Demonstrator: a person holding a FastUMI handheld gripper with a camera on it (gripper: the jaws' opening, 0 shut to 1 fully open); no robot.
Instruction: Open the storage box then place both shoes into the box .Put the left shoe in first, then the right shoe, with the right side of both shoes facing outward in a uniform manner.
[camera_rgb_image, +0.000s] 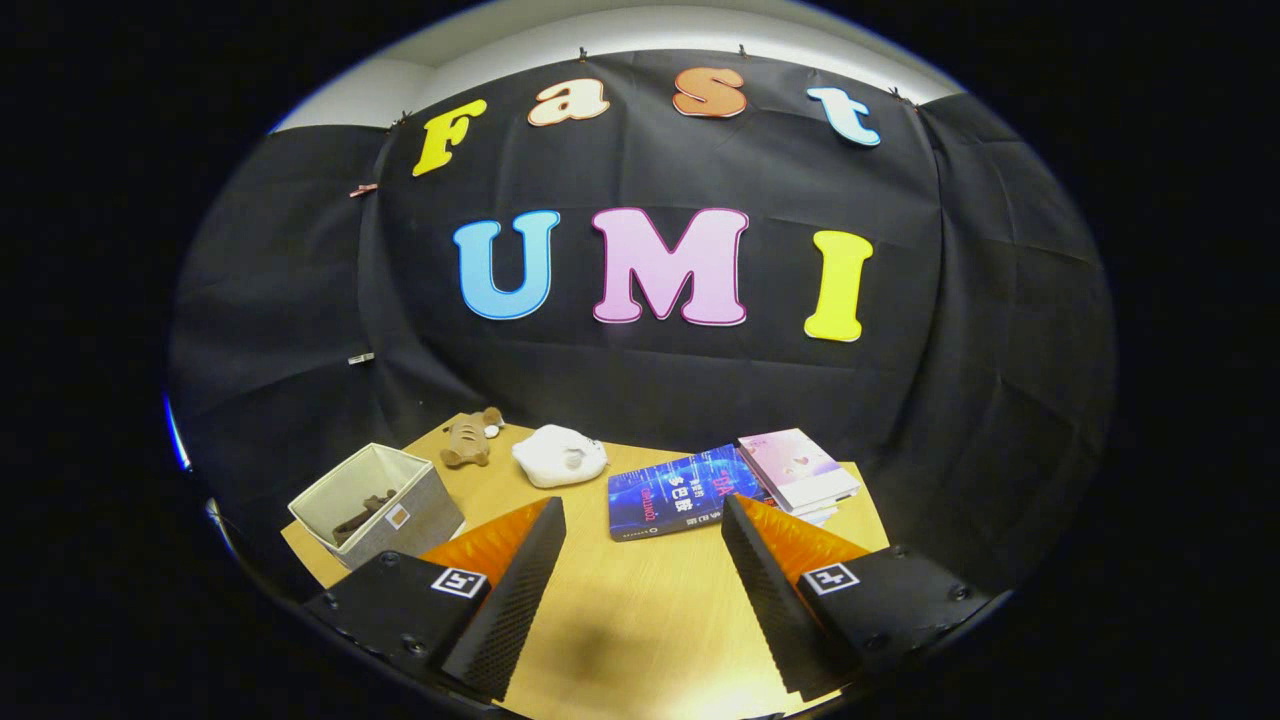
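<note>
Wood tabletop (640, 620) stands before the black cloth wall (650, 370). Gripper (643, 525) hangs over it, fingers spread wide with bare wood between. Beyond the left finger, at the table's edge, sits the open grey storage box (385, 525). Farther back lie a plush toy (470, 440), white bundle (560, 456) and books (690, 490).

Evenly lit from above, soft shadow on the table (640, 610) between spread fingers (520, 590); sharp centre, strong fisheye bending, perhaps slight softness at edges.
</note>
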